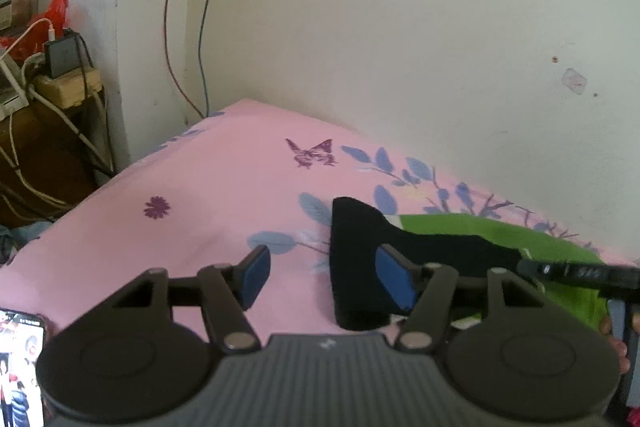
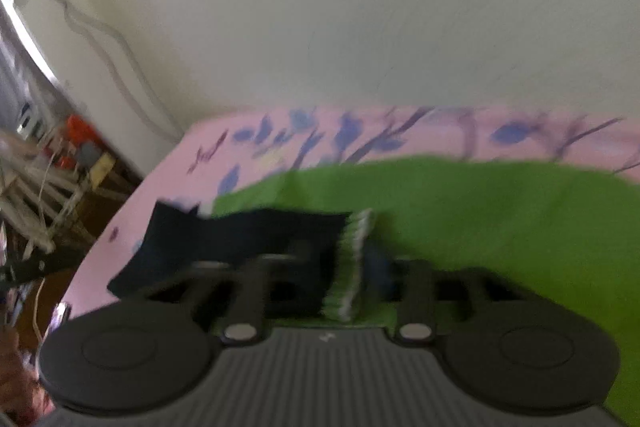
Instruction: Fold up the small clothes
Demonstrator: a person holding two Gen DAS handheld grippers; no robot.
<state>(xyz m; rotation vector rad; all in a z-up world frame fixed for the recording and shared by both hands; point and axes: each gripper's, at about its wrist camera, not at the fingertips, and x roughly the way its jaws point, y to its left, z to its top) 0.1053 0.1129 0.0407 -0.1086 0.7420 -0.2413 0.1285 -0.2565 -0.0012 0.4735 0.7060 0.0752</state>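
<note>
A black sock (image 1: 360,239) with a green and white striped cuff (image 2: 352,259) lies on a green cloth (image 2: 500,219) spread over the pink flowered bedsheet (image 1: 208,195). My left gripper (image 1: 322,259) hovers open at the sock's far end. Its right pad (image 1: 394,279) is over the black fabric, its left pad over bare sheet, and nothing is gripped. My right gripper (image 2: 340,263) is blurred. Its fingers stand a little apart with the striped cuff between them, not visibly pinched. Part of the right gripper's black body (image 1: 580,273) shows at the right edge of the left wrist view.
A pale wall (image 1: 400,27) runs close behind the bed. Left of the bed a wooden side table (image 1: 64,87) carries a charger, white cables and a red bag. Two wires (image 1: 188,27) hang down the wall. A lit phone (image 1: 20,367) lies at the near left.
</note>
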